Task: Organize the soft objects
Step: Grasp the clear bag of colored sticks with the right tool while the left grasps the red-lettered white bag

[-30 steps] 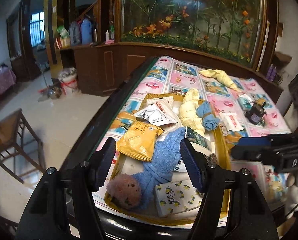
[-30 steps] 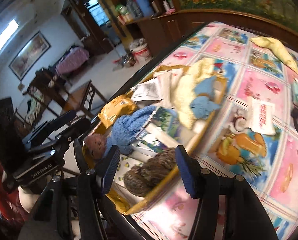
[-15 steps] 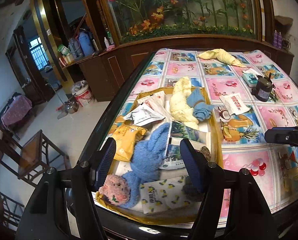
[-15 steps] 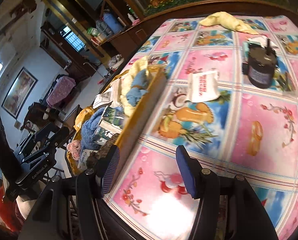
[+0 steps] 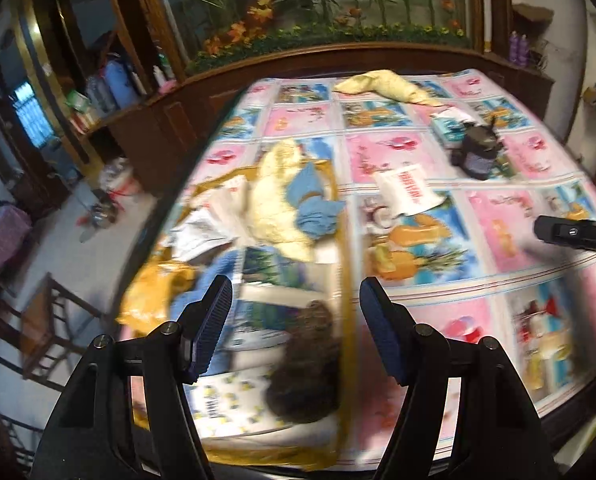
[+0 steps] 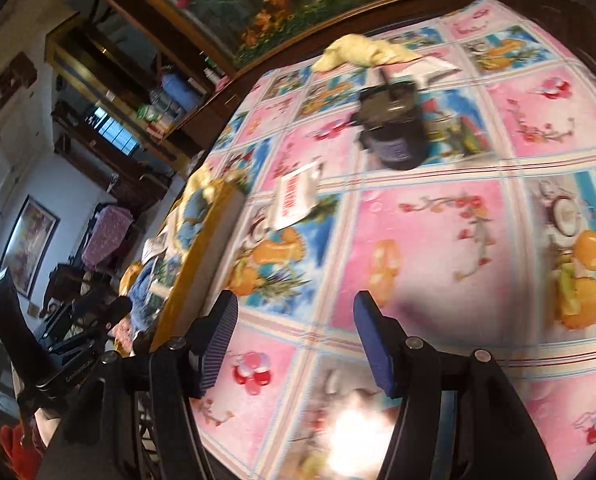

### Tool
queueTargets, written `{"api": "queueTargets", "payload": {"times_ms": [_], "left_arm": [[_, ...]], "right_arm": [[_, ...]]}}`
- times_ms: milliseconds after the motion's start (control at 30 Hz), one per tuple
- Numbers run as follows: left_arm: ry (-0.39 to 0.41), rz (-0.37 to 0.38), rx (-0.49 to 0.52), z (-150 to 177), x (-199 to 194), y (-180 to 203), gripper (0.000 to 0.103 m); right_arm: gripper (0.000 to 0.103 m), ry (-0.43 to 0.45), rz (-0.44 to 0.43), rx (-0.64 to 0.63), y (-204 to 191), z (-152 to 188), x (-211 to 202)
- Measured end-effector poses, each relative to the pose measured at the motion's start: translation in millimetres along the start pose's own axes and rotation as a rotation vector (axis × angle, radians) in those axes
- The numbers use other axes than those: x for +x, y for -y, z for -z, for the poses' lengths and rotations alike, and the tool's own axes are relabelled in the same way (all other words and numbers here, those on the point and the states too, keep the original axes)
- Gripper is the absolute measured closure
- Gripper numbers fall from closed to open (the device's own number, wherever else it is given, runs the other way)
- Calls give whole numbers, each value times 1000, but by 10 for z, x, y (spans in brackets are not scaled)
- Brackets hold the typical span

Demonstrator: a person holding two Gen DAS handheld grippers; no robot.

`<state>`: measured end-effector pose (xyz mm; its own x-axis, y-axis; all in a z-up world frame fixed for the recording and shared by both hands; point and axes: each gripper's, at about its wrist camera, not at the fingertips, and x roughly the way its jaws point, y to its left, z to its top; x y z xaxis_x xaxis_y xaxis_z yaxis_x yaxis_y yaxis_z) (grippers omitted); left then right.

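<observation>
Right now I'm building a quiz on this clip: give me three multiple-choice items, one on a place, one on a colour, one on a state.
1. Where is the brown fuzzy toy?
A. inside the yellow tray
B. beside the dark jar
C. on the floor

2. What colour is the cloth at the table's far edge?
A. red
B. pale yellow
C. black

3. What is between the right gripper fingers?
A. the white packet
B. a blue towel
C. nothing

Answers: 1 A, it lies within the tray's rim in the left wrist view. 2 B, it looks cream-yellow in both views. 3 C, only tablecloth shows in the gap between the fingers.
</observation>
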<state>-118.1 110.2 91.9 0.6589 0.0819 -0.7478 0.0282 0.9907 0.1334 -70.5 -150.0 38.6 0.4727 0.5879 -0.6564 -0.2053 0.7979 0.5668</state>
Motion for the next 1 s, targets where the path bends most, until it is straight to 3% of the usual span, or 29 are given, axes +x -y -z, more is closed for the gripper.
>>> {"api": "queueTargets", "payload": {"times_ms": [100, 233, 400, 467, 567, 667, 833, 900, 1000], "left_arm": [[-44, 171, -58, -149, 121, 76, 36], [-87, 304, -57, -427, 384, 369, 36], [-157, 280, -53, -813, 977, 686, 36], [-198, 278, -69, -902, 1235, 742, 36], [-217, 212, -77, -959, 1515, 758, 36], [-234, 160, -67, -977, 1717, 752, 35], [-217, 152, -47, -973, 1794, 791, 22], [-218, 116, 7, -934, 1820, 865, 19], [-200, 132, 25, -911, 1825, 898, 9]], "right_arm": [[43, 45, 37, 54, 271, -52, -149], [42, 92, 74, 125, 577, -107, -305], [42, 173, 114, 193, 904, -180, -563], [37, 209, 148, 209, 1030, -233, -684], [35, 227, 205, 224, 1175, -341, -756], [35, 188, 252, 183, 1183, -528, -624], [35, 102, 293, 61, 1026, -848, -141], [35, 61, 311, 15, 969, -938, 94], [35, 20, 357, -65, 873, -979, 374]]}}
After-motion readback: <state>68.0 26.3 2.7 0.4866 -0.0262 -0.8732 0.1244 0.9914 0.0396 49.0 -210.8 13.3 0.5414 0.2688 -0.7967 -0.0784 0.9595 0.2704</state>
